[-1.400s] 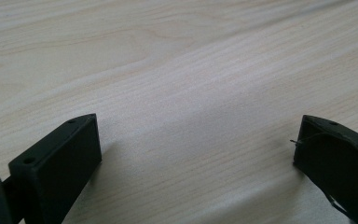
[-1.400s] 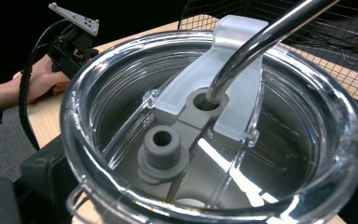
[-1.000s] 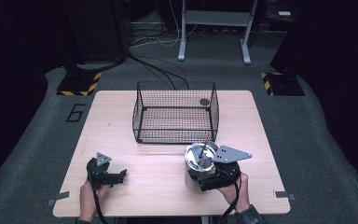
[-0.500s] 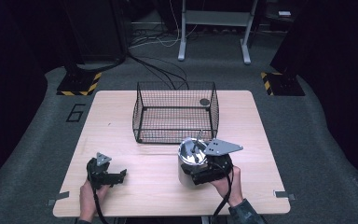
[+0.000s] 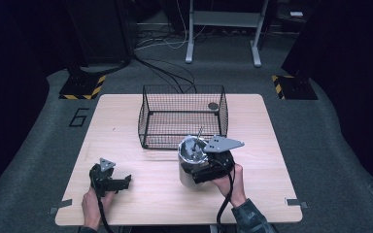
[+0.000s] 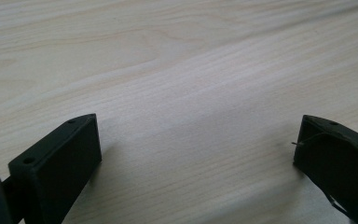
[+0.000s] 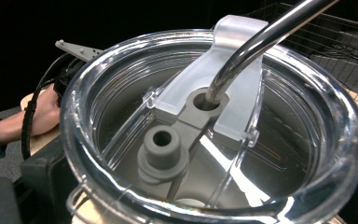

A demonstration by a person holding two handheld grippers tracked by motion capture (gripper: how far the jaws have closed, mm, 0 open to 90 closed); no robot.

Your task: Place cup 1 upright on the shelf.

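A steel tumbler (image 5: 188,162) with a clear lid and a metal straw (image 5: 198,134) is in front of the wire basket (image 5: 182,116). My right gripper (image 5: 205,170) is shut on it from the right side. In the right gripper view the lid (image 7: 214,130) is very close, the bent straw (image 7: 256,42) rises through its slot, and one black finger (image 7: 35,184) shows at the lower left. My left gripper (image 5: 119,183) rests on the table (image 5: 126,121) at the front left, open, with only bare wood between its jaws (image 6: 198,154).
The black wire basket stands at the table's middle back, with a small dark round object (image 5: 213,106) in its far right corner. Beyond the table lie cables, a metal stand and hazard-striped floor plates (image 5: 81,87).
My right gripper has carried the tumbler to the left and slightly farther from the person, closer to the basket's front. The left gripper has stayed where it was.
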